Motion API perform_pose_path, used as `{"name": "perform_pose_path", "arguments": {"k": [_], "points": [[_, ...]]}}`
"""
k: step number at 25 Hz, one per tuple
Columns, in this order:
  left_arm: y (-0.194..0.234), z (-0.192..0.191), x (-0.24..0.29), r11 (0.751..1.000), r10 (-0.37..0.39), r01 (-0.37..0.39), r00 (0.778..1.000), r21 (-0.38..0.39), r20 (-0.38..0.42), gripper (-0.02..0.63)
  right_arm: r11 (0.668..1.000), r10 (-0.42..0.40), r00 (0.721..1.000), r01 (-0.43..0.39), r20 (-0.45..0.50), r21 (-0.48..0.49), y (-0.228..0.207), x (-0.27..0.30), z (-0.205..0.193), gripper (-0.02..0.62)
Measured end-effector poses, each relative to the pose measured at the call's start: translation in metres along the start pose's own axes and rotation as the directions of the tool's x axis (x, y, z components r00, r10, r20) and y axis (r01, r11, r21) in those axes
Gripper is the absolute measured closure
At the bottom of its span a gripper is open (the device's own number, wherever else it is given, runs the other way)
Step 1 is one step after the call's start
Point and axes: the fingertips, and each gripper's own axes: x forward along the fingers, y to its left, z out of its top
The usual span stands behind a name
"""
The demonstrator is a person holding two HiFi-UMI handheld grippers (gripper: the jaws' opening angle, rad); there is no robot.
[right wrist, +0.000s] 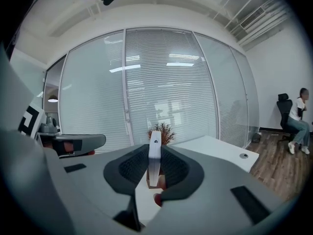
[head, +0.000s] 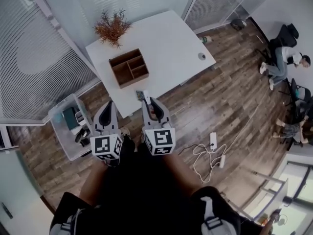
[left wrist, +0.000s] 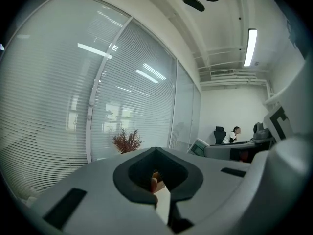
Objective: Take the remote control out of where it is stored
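Observation:
A slim white remote control (right wrist: 154, 153) stands on edge between the pads of my right gripper (right wrist: 154, 173), which is shut on it. In the head view the remote (head: 146, 97) sticks out past the right gripper (head: 148, 103), just off the near edge of the white table (head: 166, 38). The brown wooden organizer (head: 129, 67) with its open compartments lies on the table ahead. My left gripper (head: 107, 106) hangs beside the right one, off the table's corner. Its jaws (left wrist: 157, 180) are together with nothing in them.
A dried reddish plant (head: 112, 27) stands at the table's far left corner. A small round grey fitting (head: 202, 56) sits near the table's right edge. A low white cart (head: 68, 126) is at my left. A power strip with cable (head: 212, 142) lies on the wood floor. A seated person (head: 286, 62) is far right.

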Motion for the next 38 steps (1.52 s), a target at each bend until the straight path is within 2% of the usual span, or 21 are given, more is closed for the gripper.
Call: {"name": "perform_pose_path", "arguments": {"k": [8,24,38], "points": [[-0.014,-0.002,-0.010,0.999,0.035,-0.035,0.999,0.020,-0.023,0.609,0.997,0.077,0.997,-0.076,-0.012,0.030,0.006,0.002,-0.003,0.518],[-0.009,0.009,-0.005,1.000,-0.012,0.011,1.000,0.025,0.015,0.609,0.998,0.066,0.998,-0.065,0.010,-0.025,0.017,0.002,0.002,0.520],[-0.006,0.013,-0.008,0.999,-0.037,0.036,0.999,0.028,0.025,0.609,0.998,0.051,0.999,-0.050,0.007,-0.032,0.025,-0.003,0.005,0.520]]}}
